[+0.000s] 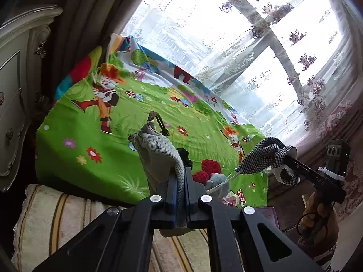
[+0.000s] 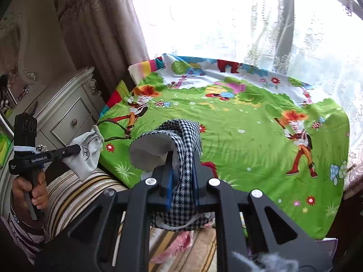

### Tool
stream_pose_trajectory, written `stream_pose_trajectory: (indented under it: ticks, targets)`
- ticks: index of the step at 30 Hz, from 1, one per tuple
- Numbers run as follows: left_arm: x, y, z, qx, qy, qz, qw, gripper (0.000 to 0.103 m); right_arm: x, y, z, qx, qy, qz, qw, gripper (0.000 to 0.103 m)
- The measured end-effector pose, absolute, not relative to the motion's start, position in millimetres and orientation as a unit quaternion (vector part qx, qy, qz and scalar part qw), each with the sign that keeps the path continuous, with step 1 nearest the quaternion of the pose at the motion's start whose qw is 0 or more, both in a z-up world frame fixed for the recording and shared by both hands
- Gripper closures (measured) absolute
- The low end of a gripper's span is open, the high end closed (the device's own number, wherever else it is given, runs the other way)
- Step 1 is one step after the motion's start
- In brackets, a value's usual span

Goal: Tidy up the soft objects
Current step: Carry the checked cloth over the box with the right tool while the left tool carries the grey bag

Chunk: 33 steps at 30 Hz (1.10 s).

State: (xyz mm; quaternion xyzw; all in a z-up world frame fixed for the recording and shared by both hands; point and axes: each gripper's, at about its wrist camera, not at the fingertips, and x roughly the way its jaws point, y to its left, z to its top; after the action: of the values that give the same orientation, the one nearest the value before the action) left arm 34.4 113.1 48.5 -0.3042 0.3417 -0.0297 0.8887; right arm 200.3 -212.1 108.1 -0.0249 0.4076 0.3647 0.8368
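Note:
My left gripper point(image 1: 181, 176) is shut on a grey herringbone drawstring pouch point(image 1: 156, 149), which it holds up above the green cartoon cloth point(image 1: 127, 140). The right wrist view shows the same pouch point(image 2: 87, 156) hanging pale from the left gripper point(image 2: 76, 150) at the left edge. My right gripper point(image 2: 182, 158) is shut on a black-and-white checked cloth piece point(image 2: 183, 133) with a white lining, also lifted over the green cloth point(image 2: 249, 149). Seen from the left wrist, the checked piece point(image 1: 265, 156) hangs from the right gripper point(image 1: 286, 158) at the right.
Red yarn balls point(image 1: 211, 166) and a grey plush point(image 1: 219, 179) lie near the cloth's near edge. A striped cushion point(image 1: 56, 215) point(image 2: 74, 192) lies below it. A white carved cabinet point(image 1: 13, 90) point(image 2: 63, 117) stands on the left. Lace curtains point(image 1: 226, 45) hang behind.

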Motion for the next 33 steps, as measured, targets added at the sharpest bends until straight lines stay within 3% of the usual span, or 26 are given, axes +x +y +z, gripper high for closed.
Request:
stream_pose_trajectory:
  ticks: [7, 21, 33]
  targets:
    - [49, 54, 69, -0.265, 0.348, -0.09, 0.895, 0.098, 185, -314, 93, 0.014, 0.424, 0.285, 0.86, 0.086]
    - [91, -117, 91, -0.179, 0.38, -0.263, 0.868, 0.098, 146, -467, 5, 0.115, 0.489, 0.156, 0.85, 0.086]
    - [121, -296, 49, -0.087, 0.457, -0.42, 0.779, 0.098, 105, -575, -40, 0.177, 0.499, 0.057, 0.846, 0.086]
